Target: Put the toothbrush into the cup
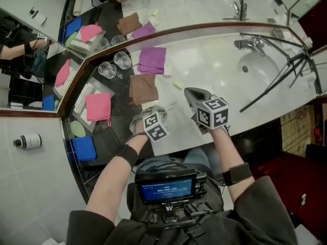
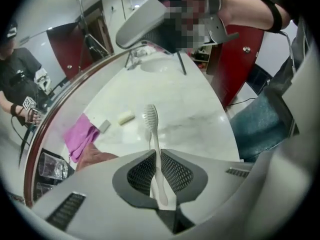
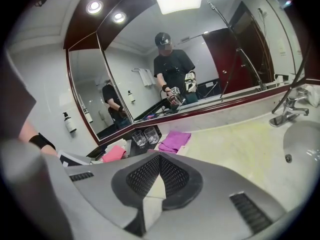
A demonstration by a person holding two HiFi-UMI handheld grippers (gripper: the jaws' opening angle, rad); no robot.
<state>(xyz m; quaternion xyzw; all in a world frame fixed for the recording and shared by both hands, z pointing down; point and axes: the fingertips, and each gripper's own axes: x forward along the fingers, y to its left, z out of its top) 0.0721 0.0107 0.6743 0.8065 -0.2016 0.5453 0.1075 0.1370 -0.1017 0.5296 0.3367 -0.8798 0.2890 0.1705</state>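
- At the far left of the head view, two clear glass cups point(image 1: 122, 60) stand upright side by side on the black speckled counter section point(image 1: 115, 111).
- Left gripper point(image 2: 156, 155): jaws clamped on the lower handle of the slim white plastic toothbrush point(image 2: 151, 118). The bristle head projects beyond them over the white marble counter point(image 2: 190, 114), well apart from the cups.
- Handling, as judged: light, stiff and smooth. It is liable to pivot, so the handle is the correct grip point.
- Right gripper point(image 3: 160, 160): jaws together, nothing between them.

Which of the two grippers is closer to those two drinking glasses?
Left. The left gripper, holding the toothbrush, hangs by the brown cloth, a short way from the glasses; the right gripper is farther off, toward the sink.
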